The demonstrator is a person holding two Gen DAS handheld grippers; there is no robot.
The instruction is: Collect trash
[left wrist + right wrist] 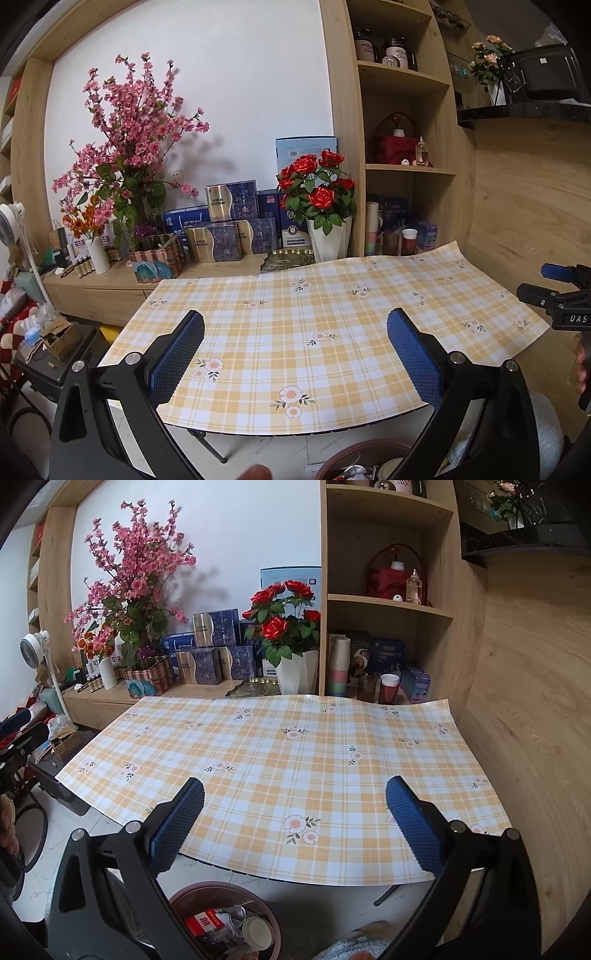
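Note:
A brown round bin (pixel 184 897) stands on the floor below the table's near edge, holding trash: a red packet (pixel 205 925), a white lid (pixel 256 932) and crumpled wrappers. Its rim (pixel 354 452) also shows at the bottom of the left wrist view. My left gripper (pixel 295 350) hangs open over the near part of the yellow checked tablecloth (pixel 314 314) with nothing between its blue pads. My right gripper (pixel 295 823) is open too, above the cloth's near edge (pixel 295 877), empty. The right gripper (pixel 557 291) also appears at the right edge of the left wrist view.
Behind the table a low wooden counter (pixel 110 698) carries pink blossoms (pixel 136 572), red roses in a white vase (pixel 291 635), blue boxes (pixel 218 642) and small bottles. Wooden shelves (pixel 388 602) hold cups and a red basket. A fan (pixel 35 648) and clutter stand at left.

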